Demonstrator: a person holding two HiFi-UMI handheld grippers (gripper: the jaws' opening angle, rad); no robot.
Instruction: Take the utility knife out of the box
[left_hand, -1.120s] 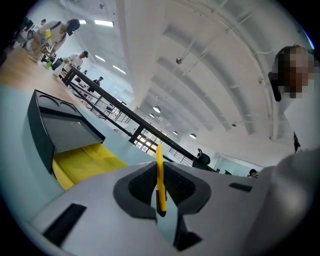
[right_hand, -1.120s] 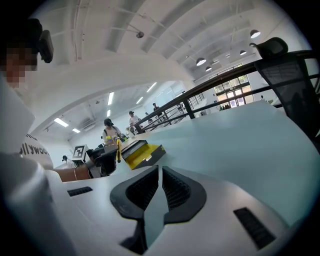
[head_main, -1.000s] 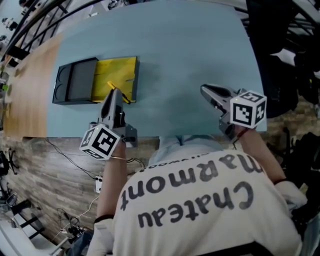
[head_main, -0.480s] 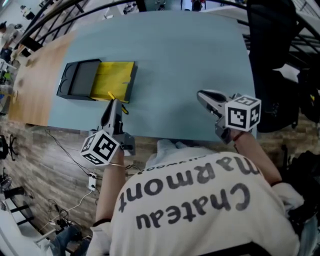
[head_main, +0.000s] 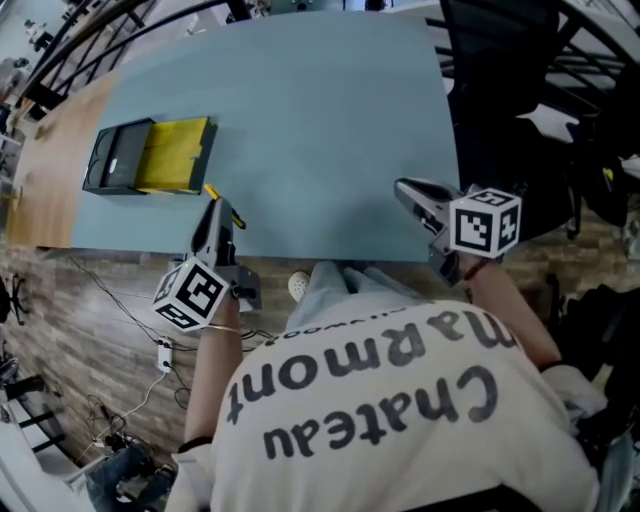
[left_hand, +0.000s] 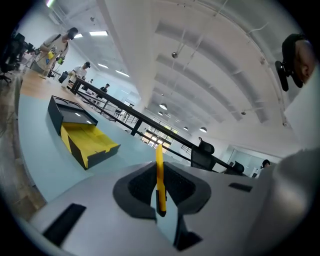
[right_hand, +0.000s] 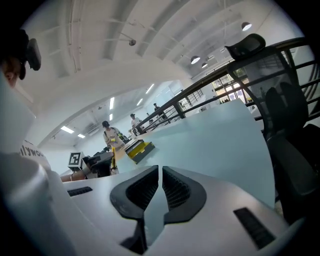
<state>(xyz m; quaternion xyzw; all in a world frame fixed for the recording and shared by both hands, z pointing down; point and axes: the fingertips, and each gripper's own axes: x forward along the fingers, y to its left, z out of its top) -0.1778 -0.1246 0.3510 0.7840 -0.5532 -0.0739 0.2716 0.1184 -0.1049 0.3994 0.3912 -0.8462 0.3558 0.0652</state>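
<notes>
Your left gripper pinches the utility knife between its fingers, lower left, clear of the box, likely for carrying. The right gripper has its fingers pressed together, empty and seemingly idle.

Left gripper pulled utility knife apparently clear of box.

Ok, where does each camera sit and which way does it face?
Head view: on the head, steeply down at the table; shirt, arms, left gripper, right gripper show.
Left gripper view: along its jaws, shut on the utility knife, toward the box.
Right gripper view: along its shut, empty jaws, across the table.
All share the box.
</notes>
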